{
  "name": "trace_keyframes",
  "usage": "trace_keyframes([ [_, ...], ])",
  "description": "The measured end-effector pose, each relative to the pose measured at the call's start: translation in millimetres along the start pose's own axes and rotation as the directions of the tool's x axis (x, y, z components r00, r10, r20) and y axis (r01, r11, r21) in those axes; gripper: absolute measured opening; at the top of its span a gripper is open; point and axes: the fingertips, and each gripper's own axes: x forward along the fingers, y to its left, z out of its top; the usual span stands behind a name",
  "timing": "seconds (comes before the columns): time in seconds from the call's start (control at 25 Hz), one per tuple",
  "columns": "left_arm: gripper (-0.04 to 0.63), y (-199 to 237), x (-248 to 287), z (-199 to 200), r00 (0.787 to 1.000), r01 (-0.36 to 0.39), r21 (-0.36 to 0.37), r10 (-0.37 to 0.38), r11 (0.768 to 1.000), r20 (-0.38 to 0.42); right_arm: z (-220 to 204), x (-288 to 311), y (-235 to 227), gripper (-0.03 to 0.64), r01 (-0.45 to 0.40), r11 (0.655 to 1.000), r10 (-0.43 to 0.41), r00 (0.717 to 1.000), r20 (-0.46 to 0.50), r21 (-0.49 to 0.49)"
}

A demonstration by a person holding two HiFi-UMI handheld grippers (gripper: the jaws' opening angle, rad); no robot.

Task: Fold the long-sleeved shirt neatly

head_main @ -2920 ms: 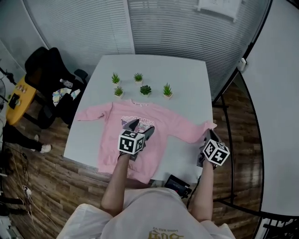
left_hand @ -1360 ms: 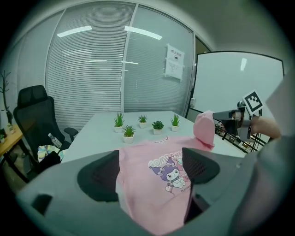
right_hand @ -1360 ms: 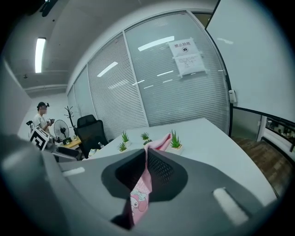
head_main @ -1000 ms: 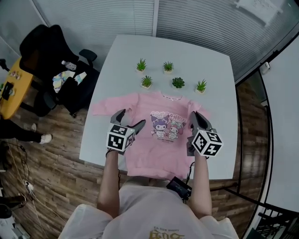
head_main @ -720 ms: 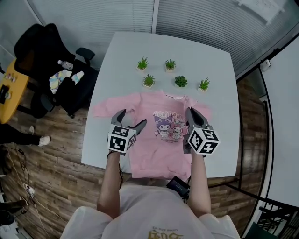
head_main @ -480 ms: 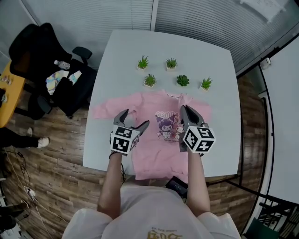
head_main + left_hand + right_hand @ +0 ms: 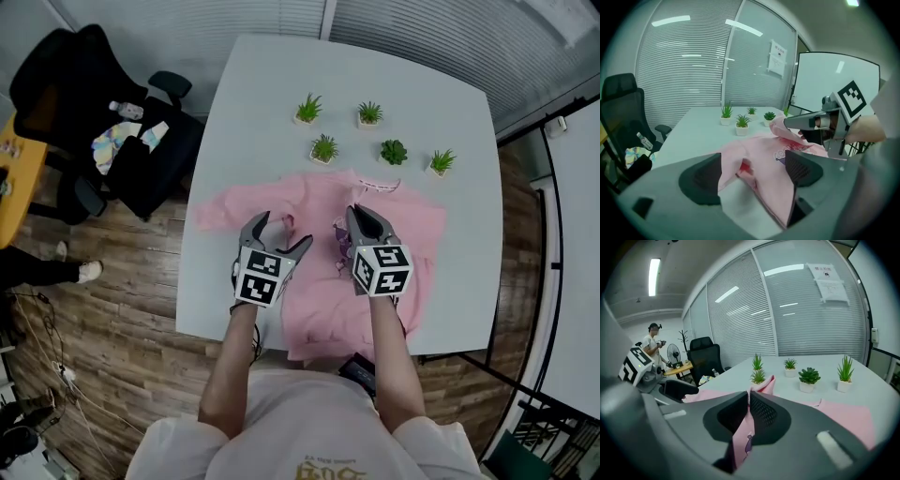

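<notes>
A pink long-sleeved shirt (image 7: 412, 234) lies flat on a white table (image 7: 262, 112), face up, in the half of the table nearest the person. Its bottom edge reaches the near edge of the table. Its neck points to the far side, where five little green plants (image 7: 324, 148) stand in small pots just past the collar. One sleeve stretches out to the left edge of the table. The other sleeve is lifted up over the front of the shirt, and its end is pinched in the right gripper (image 7: 356, 217). In the right gripper view, the two jaws of the right gripper (image 7: 748, 404) are pressed tight together on the pink cloth, and a bit of the cuff sticks up above them. More of the shirt (image 7: 848, 418) lies flat on the table to the right of the jaws. The left gripper (image 7: 274, 242) hangs over the left side of the shirt, close to where the sleeve joins the body. In the left gripper view, the jaws of the left gripper (image 7: 752, 173) stand wide apart and hold nothing. The shirt (image 7: 761, 154) lies on the table below and ahead of them, with a small fold in the cloth. The same view shows the right gripper (image 7: 787, 123) on the right side, holding up the sleeve end above the shirt. A black chair (image 7: 94, 103) stands on the wooden floor (image 7: 122, 309) to the left of the table.
</notes>
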Motion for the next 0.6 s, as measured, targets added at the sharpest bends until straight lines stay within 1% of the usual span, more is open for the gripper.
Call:
trace_keyframes([
  [0.12,0.431,8.8,2.9,-6.4,1.0,-0.02,0.003,0.02,1.0,-0.004,-25.6,20.4,5.3,0.026,-0.004,0.999,0.002,0.998,-0.066,-0.034],
  [0.24,0.431,16.4,6.5,-18.1,0.999,-0.023,-0.015,0.023,1.0,-0.023,-44.0,32.6,10.3,0.026,-0.01,0.999,0.006,0.995,-0.101,-0.043],
  [0.4,0.433,25.1,7.7,-28.9,0.999,-0.03,-0.034,0.029,0.999,-0.041,-59.0,43.9,16.0,0.028,-0.008,0.999,0.001,0.99,-0.139,-0.048],
  [0.52,0.433,29.1,7.0,-32.0,0.998,-0.035,-0.049,0.033,0.998,-0.044,-66.4,48.7,21.6,0.032,-0.028,0.999,0.021,0.985,-0.174,-0.038],
  [0.56,0.433,30.0,6.4,-32.4,0.998,-0.036,-0.053,0.034,0.998,-0.044,-67.0,49.0,24.1,0.045,-0.039,0.999,0.033,0.984,-0.176,-0.029],
  [0.6,0.433,30.9,5.8,-32.8,0.998,-0.038,-0.056,0.035,0.998,-0.043,-66.8,49.1,26.9,0.087,-0.05,0.999,0.046,0.984,-0.174,-0.02],
])
